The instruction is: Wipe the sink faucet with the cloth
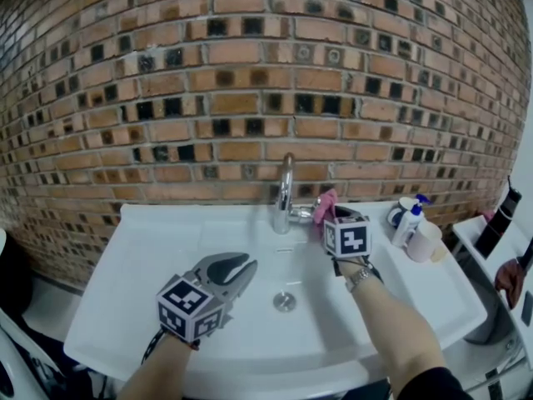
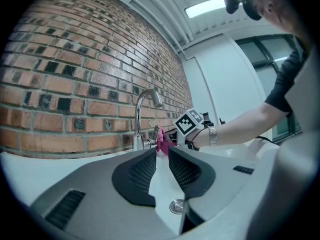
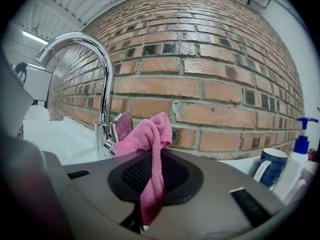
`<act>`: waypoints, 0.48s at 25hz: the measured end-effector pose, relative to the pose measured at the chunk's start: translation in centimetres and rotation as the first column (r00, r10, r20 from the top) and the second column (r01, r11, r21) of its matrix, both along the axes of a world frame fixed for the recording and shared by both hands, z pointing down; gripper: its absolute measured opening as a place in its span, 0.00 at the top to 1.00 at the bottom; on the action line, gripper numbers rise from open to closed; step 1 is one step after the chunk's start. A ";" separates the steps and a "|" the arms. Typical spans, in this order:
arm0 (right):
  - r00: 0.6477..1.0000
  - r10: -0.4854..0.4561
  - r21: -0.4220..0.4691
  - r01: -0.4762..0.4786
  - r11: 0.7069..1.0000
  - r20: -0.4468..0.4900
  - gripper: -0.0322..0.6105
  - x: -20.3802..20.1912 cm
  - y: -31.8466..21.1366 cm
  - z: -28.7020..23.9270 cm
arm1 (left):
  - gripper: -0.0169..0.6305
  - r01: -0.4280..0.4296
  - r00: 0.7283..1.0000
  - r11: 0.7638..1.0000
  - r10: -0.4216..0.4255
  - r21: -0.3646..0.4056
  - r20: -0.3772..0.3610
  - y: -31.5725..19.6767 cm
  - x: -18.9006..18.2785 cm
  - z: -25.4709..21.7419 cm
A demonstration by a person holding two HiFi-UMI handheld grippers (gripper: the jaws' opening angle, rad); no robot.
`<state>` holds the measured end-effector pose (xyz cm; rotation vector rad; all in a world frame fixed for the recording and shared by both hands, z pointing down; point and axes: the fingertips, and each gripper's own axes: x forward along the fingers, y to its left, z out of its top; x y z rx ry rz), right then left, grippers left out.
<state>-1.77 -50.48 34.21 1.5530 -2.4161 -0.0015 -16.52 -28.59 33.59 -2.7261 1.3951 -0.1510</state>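
A chrome gooseneck faucet (image 1: 285,192) (image 2: 138,120) (image 3: 106,79) stands at the back of a white sink (image 1: 158,257). My right gripper (image 1: 331,217) (image 3: 150,156) is shut on a pink cloth (image 1: 325,207) (image 2: 161,141) (image 3: 151,144), just right of the faucet's base. The bunched end of the cloth lies against the side handle (image 3: 122,126). My left gripper (image 1: 240,270) (image 2: 161,159) hovers over the basin in front of the faucet. Its jaws are slightly apart with nothing between them.
A brick wall rises right behind the sink. On the right ledge stand a pump bottle (image 1: 408,222) (image 3: 296,156) and a mug (image 1: 425,242) (image 3: 271,166). The drain (image 1: 285,302) (image 2: 176,206) lies in the basin's middle. A dark object (image 1: 500,219) sits on a shelf at far right.
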 end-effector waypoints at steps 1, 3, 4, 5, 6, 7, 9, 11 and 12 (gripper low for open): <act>1.000 -0.004 0.004 0.004 1.000 0.009 0.89 0.0 0.0 0.0 | 0.84 -0.004 1.000 1.000 0.004 0.000 0.001 0.0 0.1 0.0; 0.999 -0.010 0.010 0.009 1.000 0.032 0.89 0.0 -0.1 -0.2 | 0.84 -0.008 1.000 1.000 0.008 -0.001 0.004 0.0 0.1 0.0; 0.999 -0.011 0.011 0.010 1.000 0.044 0.89 0.0 -0.2 -0.3 | 0.84 -0.007 1.000 1.000 0.007 -0.002 0.005 0.0 0.1 0.0; 0.999 -0.012 0.014 0.011 1.000 0.052 0.89 0.0 -0.2 -0.4 | 0.84 -0.006 1.000 1.000 0.006 -0.002 0.004 0.0 0.0 0.0; 0.998 -0.014 0.018 0.013 1.000 0.060 0.89 0.0 -0.2 -0.5 | 0.84 -0.004 1.000 1.000 0.004 -0.002 0.003 0.0 0.0 -0.1; 0.998 -0.016 0.024 0.014 1.000 0.067 0.89 0.0 -0.2 -0.7 | 0.84 -0.002 1.000 1.000 0.002 -0.001 0.001 0.0 0.0 -0.1; 0.996 -0.020 0.039 0.017 0.999 0.085 0.89 0.0 -0.2 -1.2 | 0.84 0.001 1.000 1.000 -0.001 0.001 -0.001 0.0 -0.1 -0.1; 0.995 -0.024 0.058 0.018 0.998 0.099 0.89 0.1 0.0 -2.0 | 0.84 0.002 1.000 1.000 -0.002 0.007 0.000 -0.1 -0.1 -0.1; 0.995 -0.025 0.069 0.019 0.997 0.099 0.89 0.1 0.0 -2.3 | 0.84 -0.001 1.000 1.000 0.001 0.013 0.001 -0.1 -0.1 -0.2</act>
